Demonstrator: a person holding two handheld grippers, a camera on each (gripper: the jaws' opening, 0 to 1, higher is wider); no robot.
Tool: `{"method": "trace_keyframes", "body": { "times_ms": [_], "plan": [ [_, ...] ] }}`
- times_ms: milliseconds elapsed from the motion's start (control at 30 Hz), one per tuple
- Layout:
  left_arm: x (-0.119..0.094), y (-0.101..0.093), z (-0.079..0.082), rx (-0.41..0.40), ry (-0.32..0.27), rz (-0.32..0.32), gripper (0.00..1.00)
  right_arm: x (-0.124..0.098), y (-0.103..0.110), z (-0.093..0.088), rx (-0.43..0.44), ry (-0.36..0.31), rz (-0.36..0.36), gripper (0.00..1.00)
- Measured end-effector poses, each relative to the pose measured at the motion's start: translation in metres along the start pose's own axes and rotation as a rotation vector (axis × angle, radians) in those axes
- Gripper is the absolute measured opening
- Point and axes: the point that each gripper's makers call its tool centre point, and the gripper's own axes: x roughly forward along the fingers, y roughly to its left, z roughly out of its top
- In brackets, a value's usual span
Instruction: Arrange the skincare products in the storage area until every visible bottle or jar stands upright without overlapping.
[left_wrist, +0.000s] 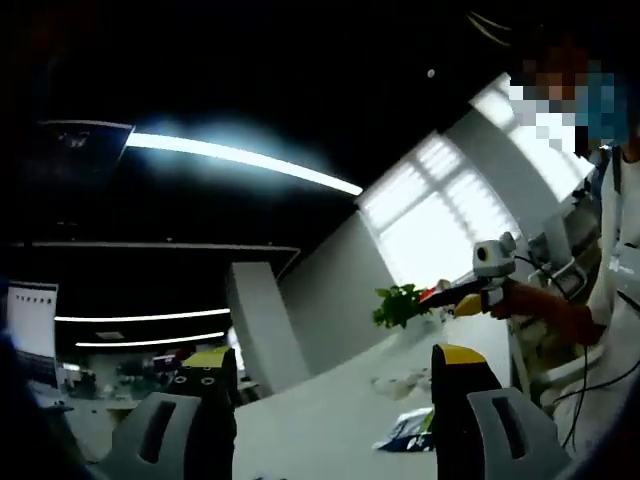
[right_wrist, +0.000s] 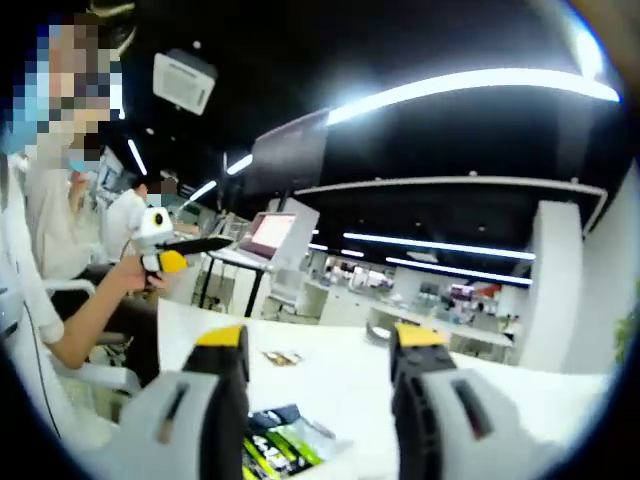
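Both grippers raised and empty, aimed over the room instead of at the products.

The left gripper (left_wrist: 335, 385) has its jaws wide with nothing between them, and so does the right gripper (right_wrist: 318, 365). Both look across a white table (right_wrist: 330, 385) towards ceiling lights and desks. I cannot pick out any bottle or jar, so I cannot tell where the skincare products stand. Flat dark packets (right_wrist: 285, 435) lie on the table just beyond the right gripper's jaws, and a packet (left_wrist: 408, 428) shows between the left gripper's jaws. In my judgement the risk is a blind descent: lowering either gripper from this tilt could knock over products unseen below, or grab a packet by mistake.
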Motion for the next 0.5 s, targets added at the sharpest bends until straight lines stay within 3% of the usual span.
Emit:
{"method": "trace_keyframes", "body": {
  "times_ms": [133, 267, 500],
  "plan": [
    [-0.009, -0.002, 0.000, 0.008, 0.017, -0.011, 0.84, 0.020, 0.008, -0.006, -0.006, 0.022, 0.039, 0.56],
    [-0.017, -0.004, 0.001, -0.066, 0.025, -0.026, 0.83, 0.035, 0.011, -0.014, 0.004, 0.041, 0.068, 0.56],
    [-0.023, 0.007, -0.003, -0.070, 0.059, 0.005, 0.80, 0.062, 0.014, -0.024, -0.019, 0.092, 0.107, 0.55]
  ]
}}
